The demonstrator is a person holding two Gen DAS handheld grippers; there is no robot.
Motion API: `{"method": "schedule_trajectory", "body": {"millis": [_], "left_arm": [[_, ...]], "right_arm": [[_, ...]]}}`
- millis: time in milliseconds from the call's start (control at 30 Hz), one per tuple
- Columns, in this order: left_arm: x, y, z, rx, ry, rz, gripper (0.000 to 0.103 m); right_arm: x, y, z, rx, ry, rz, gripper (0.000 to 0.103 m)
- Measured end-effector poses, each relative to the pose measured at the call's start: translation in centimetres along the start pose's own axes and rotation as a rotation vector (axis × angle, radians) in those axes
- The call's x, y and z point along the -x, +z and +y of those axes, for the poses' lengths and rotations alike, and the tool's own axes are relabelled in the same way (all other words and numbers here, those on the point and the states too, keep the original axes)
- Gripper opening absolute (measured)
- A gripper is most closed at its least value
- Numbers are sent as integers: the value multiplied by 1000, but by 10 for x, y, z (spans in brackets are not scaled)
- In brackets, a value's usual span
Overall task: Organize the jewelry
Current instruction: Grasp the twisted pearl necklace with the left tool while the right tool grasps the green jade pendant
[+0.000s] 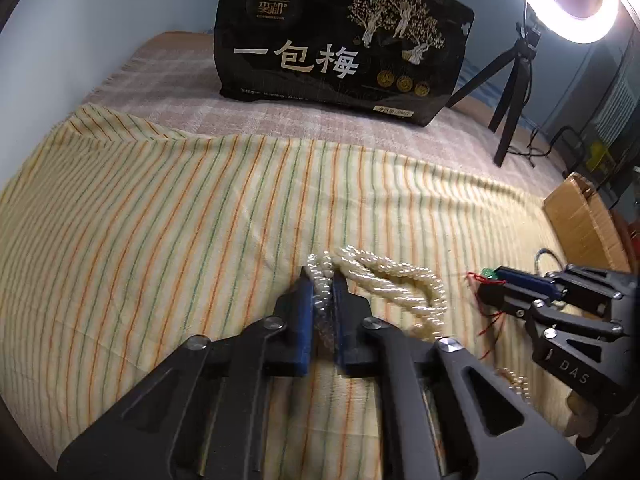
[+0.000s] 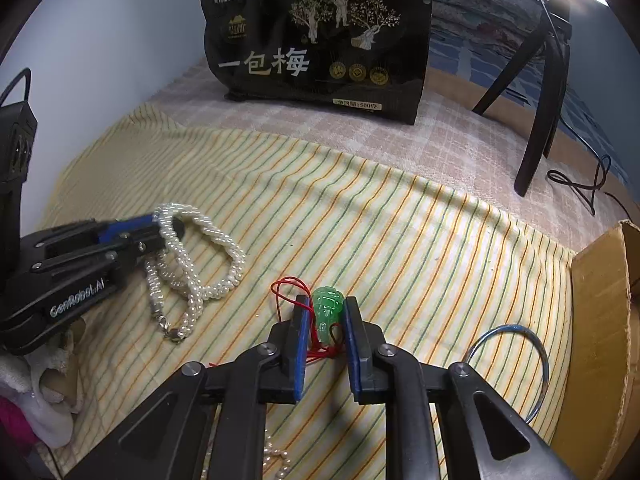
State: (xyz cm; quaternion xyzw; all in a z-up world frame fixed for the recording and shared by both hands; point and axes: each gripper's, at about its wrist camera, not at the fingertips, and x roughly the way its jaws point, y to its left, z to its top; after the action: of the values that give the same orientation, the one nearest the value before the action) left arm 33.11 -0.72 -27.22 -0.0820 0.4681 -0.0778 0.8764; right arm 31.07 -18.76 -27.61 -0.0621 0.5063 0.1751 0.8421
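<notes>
Pearl strands fill the narrow gap between the blue pads of the left tool (image 1: 322, 280), so it is pinching the pearl necklace (image 2: 200, 256) near one end of its twisted loop. The rest of the necklace trails on the striped cloth (image 1: 160, 220) that covers the worktop, its long axis running from the pinch toward the right tool, with the clasp end hanging loose on the near side in the right wrist view. Holding it at one end looks deliberate: lifted from there, the loop would hang straight rather than bunch up.

The right tool (image 2: 325, 308) has its pads close on either side of a green pendant (image 2: 327, 308) on a red cord (image 2: 288, 288). They seem to touch the pendant's sides, so I judge it pinched, though the grip may be light. The pendant's long axis runs along the fingers, wide end pointing away from the camera and narrow end toward it, and the cord loops out to the left on the cloth.

A thin blue bangle (image 2: 516, 360) lies flat on the cloth, right of the pendant, near a cardboard box (image 2: 600, 320) at the cloth's right edge. The box could be where the pieces are to go, but its inside is not visible. A black snack bag (image 1: 340, 40) stands upright at the back, well apart from the jewelry.
</notes>
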Motion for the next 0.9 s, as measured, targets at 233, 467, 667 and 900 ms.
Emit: {"method": "schedule_trajectory", "body": {"millis": [233, 467, 667, 900], "left_arm": [[9, -1, 0, 11, -26, -24, 6], [30, 0, -2, 21, -65, -65, 6], [56, 8, -4, 24, -102, -116, 6], [82, 17, -14, 9, -130, -156, 6]], "right_arm": [[9, -2, 6, 7, 28, -20, 15], [19, -3, 6, -6, 44, -45, 15], [37, -4, 0, -28, 60, -77, 15], [67, -5, -8, -45, 65, -125, 15]]}}
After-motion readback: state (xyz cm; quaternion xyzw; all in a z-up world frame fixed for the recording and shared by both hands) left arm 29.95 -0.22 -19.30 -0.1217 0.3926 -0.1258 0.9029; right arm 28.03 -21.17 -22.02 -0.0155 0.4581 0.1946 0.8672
